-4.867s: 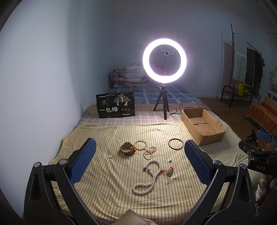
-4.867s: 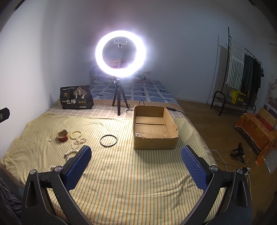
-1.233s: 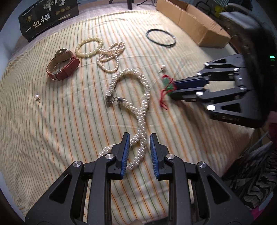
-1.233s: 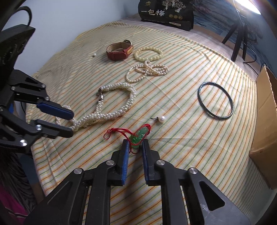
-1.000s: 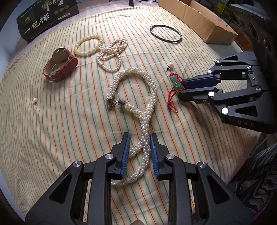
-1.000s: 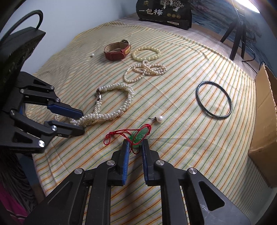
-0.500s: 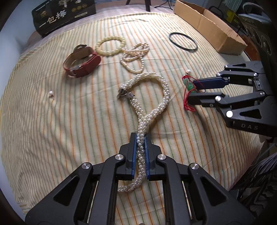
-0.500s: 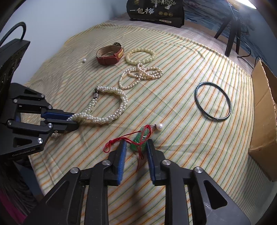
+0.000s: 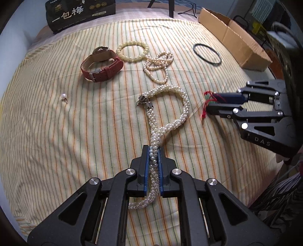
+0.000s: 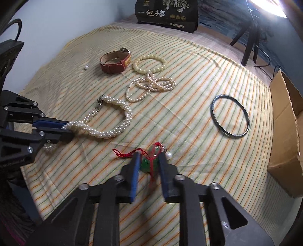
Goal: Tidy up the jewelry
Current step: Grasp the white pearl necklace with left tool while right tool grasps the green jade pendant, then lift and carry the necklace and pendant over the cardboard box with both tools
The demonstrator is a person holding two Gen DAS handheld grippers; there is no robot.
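Observation:
A thick twisted pearl necklace (image 9: 181, 98) lies looped on the striped bedspread (image 9: 56, 132). My left gripper (image 9: 153, 149) is shut on its doubled strands near the loop's crossing, and the tail hangs out behind the pads. In the right wrist view the left gripper (image 10: 67, 129) comes in from the left with the necklace (image 10: 113, 132). A green pendant on a red cord (image 10: 149, 162) rests between the fingers of my right gripper (image 10: 149, 157). Its jaws are closing, and the pads stand close on either side without clearly pressing. The right gripper (image 9: 210, 103) also appears in the left wrist view.
A brown-strapped watch (image 9: 102, 66), a cream bead bracelet (image 9: 132, 51) and a thin pearl strand (image 9: 159, 66) lie farther back. A black bangle (image 10: 230, 117) sits near the open cardboard box (image 10: 284, 132). Loose pearl studs (image 9: 64, 96) (image 10: 168, 155) lie on the cloth. A black bag (image 9: 79, 13) stands behind.
My left jaws have shut on the pearl necklace and dragged it, narrowing its loop. The right jaws, tight on the pendant a second ago, now stand wider around it.

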